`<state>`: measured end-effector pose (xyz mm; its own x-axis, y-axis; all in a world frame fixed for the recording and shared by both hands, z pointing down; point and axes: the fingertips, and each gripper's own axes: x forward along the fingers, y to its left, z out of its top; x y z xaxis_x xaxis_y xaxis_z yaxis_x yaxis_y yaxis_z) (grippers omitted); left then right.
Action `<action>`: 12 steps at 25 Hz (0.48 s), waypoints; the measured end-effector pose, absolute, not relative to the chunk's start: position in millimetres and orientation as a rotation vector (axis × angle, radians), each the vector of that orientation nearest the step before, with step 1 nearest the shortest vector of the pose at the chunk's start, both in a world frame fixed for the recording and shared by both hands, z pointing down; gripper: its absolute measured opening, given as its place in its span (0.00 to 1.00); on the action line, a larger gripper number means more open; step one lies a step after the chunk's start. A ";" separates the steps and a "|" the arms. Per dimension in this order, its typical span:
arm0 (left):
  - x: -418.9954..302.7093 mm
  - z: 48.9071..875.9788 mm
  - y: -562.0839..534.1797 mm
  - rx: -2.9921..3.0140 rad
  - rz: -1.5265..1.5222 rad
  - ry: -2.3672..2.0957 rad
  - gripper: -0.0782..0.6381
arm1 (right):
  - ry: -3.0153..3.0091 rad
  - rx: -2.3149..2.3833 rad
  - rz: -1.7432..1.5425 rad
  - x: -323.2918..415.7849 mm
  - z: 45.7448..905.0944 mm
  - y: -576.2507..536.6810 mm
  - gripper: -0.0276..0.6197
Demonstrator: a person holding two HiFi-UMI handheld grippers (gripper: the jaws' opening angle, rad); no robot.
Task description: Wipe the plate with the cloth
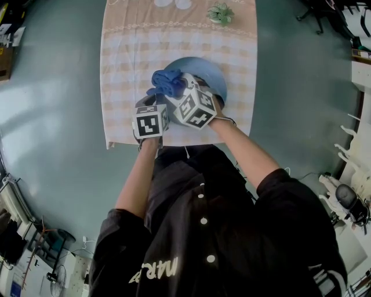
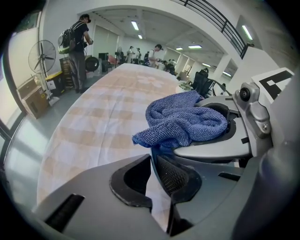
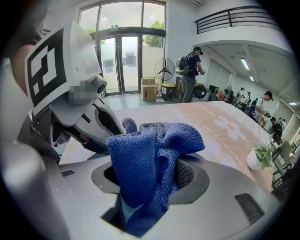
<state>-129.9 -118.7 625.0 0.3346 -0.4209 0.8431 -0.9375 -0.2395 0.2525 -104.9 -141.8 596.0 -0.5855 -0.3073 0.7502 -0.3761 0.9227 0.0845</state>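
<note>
A light blue plate (image 1: 207, 71) lies on the checked tablecloth (image 1: 124, 64). My right gripper (image 1: 175, 88) is shut on a bunched dark blue cloth (image 1: 167, 81), which hangs over the plate's near left part. In the right gripper view the cloth (image 3: 152, 150) fills the gap of my right gripper (image 3: 151, 174). My left gripper (image 1: 152, 101) sits at the plate's near left edge, right beside the other gripper. In the left gripper view the jaws of my left gripper (image 2: 153, 161) stand almost together, with a thin blue plate rim (image 2: 153, 151) between them. The cloth (image 2: 183, 121) lies just beyond.
A small potted plant (image 1: 221, 13) stands at the table's far right, also in the right gripper view as the plant (image 3: 260, 156). The table's near edge (image 1: 122, 144) is just below my grippers. People and a standing fan (image 2: 41, 57) are far off across the room.
</note>
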 end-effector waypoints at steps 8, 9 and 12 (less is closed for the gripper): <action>-130.4 624.5 -117.8 1.813 0.834 -1.208 0.18 | -2.205 0.470 0.089 -88.5 597.4 -137.5 0.40; -130.3 624.6 -117.9 1.813 0.835 -1.207 0.18 | -2.201 0.469 0.089 -85.9 597.5 -137.4 0.40; -130.5 625.0 -118.4 1.813 0.838 -1.211 0.18 | -2.185 0.465 0.084 -77.8 598.1 -137.3 0.40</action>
<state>-130.5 -118.4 625.0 0.3275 -0.4222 0.8453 -0.9399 -0.2374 0.2456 -77.8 -137.3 598.1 -0.5465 -0.2994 0.7821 -0.3583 0.9277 0.1048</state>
